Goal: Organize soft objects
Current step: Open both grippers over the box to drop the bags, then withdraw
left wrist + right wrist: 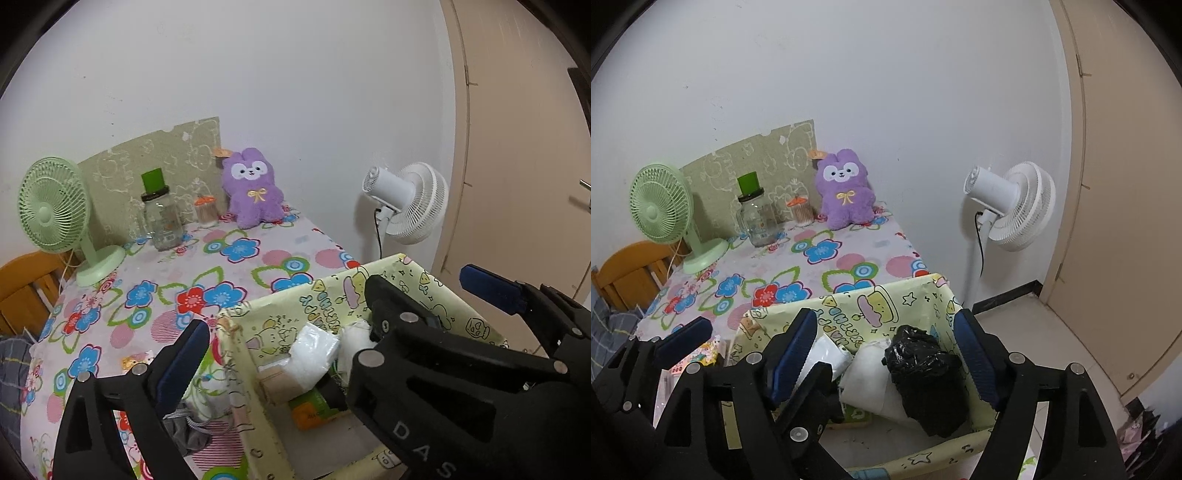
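The black bag [925,376] and white bundles [868,380] lie loose in the yellow box [849,306] at the tabletop's near right corner, seemingly where soft items are collected. Both the left gripper [332,314] and right gripper [886,354] tilt downward over the box, jaws spread, gripping nothing. The purple plush [844,188] sits at the far edge against the wall.

Flowered table [849,258] (cloth-covered) with plush [844,190], jar [757,221], green fan [665,206], box [923,295]

- The purple plush rabbit [844,188] looks fuzzy and matt.
- The black bag [925,373] is crinkled, glossy plastic.
- The jar [755,221] is clear glass.
- The tablecloth [827,258] is smooth, printed with flowers.
- The green fan [55,206] is matt plastic.
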{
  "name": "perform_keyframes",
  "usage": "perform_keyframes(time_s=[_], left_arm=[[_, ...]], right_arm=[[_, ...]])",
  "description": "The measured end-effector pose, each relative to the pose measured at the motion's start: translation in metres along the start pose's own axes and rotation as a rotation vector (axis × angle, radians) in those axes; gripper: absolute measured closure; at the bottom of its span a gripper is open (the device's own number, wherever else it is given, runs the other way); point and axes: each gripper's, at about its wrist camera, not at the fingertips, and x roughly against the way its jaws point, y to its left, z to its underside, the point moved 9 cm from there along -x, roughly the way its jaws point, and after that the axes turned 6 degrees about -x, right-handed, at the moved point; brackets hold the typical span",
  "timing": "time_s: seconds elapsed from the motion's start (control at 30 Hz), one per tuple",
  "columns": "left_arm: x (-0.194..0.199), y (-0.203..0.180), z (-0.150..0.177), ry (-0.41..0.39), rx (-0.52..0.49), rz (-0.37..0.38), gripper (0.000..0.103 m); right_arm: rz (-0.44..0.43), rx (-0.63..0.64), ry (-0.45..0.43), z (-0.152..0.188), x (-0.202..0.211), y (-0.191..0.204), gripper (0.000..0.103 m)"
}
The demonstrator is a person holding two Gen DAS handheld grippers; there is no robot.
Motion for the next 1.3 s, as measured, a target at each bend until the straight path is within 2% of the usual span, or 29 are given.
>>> perform_keyframes(time_s=[0.13, 0.23, 0.77, 1.3], left_arm=[[0.009, 0.008, 0.001, -0.006, 0.013, -0.01, 0.001], [0.016, 0.013, 0.001, -0.018, 0.021, -0.016, 0.0], [0.057, 0.044, 0.007, -0.063, 0.05, -0.056, 0.0], [0.091, 0.076, 0.022, -0.095, 0.08, -0.089, 0.0]], right_arm=[[-0.001, 0.012, -0.008, -0.001, 0.008, 0.007, 0.022], [-0.007, 0.019, -0.023, -0.002, 0.016, 0.014, 0.018], [-0.05, 0.057, -0.065, -0.002, 0.052, 0.054, 0.005], [-0.089, 0.095, -0.081, 0.009, 0.08, 0.093, 0.004]])
